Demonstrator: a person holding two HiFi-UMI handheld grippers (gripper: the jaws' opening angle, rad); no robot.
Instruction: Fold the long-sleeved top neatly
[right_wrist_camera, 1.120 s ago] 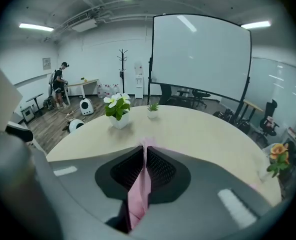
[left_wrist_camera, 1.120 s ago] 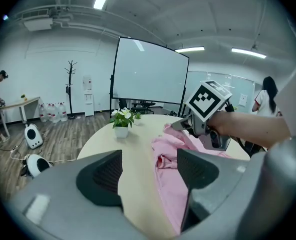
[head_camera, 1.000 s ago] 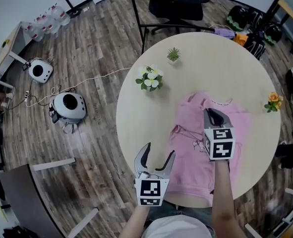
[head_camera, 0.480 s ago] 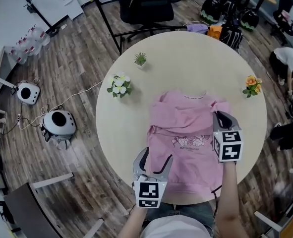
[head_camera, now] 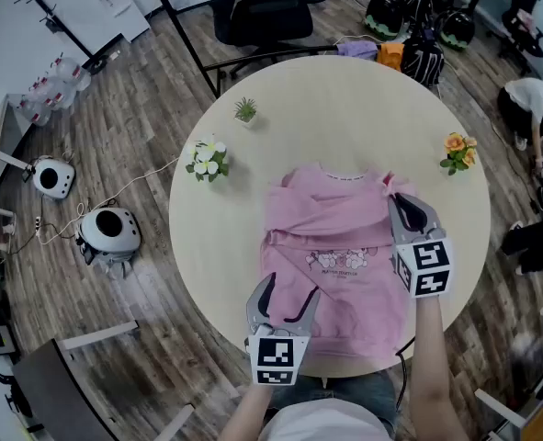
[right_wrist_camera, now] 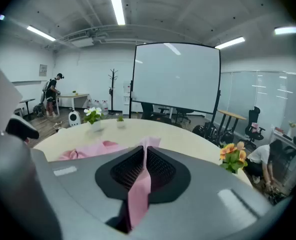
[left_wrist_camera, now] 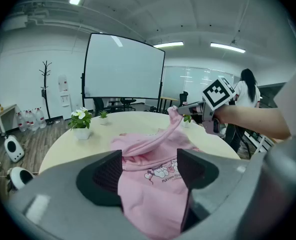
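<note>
Clamped shut, the right hand-held gripper (head_camera: 404, 206) pinches a strip of the pink long-sleeved top (head_camera: 335, 246) between its jaws, and the fabric hangs down from them. That pinched part is raised off the desk (head_camera: 345, 99) at the garment's right shoulder end. The left hand-held gripper (head_camera: 292, 288) hovers over the near hem with its jaws spread wide, and the pads press on nothing.

From where I stand, the round desk stretches out ahead of both hand-held grippers, bare across most of its far half. The long-sleeved top lies on the near half, between the two hand-held grippers. It is rumpled, its printed chest facing up just ahead of the left one, and a band of cloth runs across it toward the right one. A pot of white flowers (head_camera: 207, 159) stands ahead of the left hand-held gripper and off to its left. A small green plant (head_camera: 245, 110) sits farther out. A bunch of orange flowers (head_camera: 458, 150) stands near the right hand-held gripper, ahead and to its right.
</note>
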